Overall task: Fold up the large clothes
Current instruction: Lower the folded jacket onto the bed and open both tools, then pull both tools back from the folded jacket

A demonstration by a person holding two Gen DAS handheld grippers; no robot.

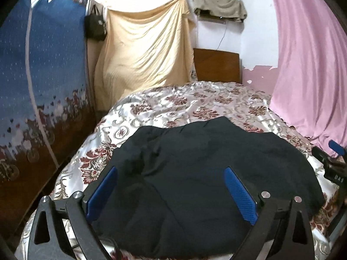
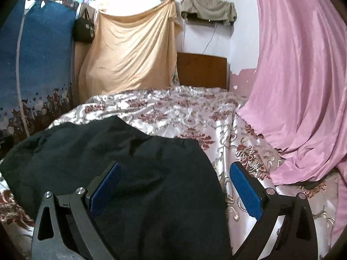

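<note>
Left gripper (image 1: pixel 171 171) is sitting with its jaws spread wide, 2 blue pads (image 1: pixel 239 195) facing each other, nothing between them. Both black finger arms are angling outward from the bottom of the left wrist view. Right gripper (image 2: pixel 175 169) is showing the same pose: jaws wide apart, 2 blue pads (image 2: pixel 246 189) facing inward, nothing clamped. In the left wrist view, part of the right gripper (image 1: pixel 334 160) is appearing at the right edge.
</note>
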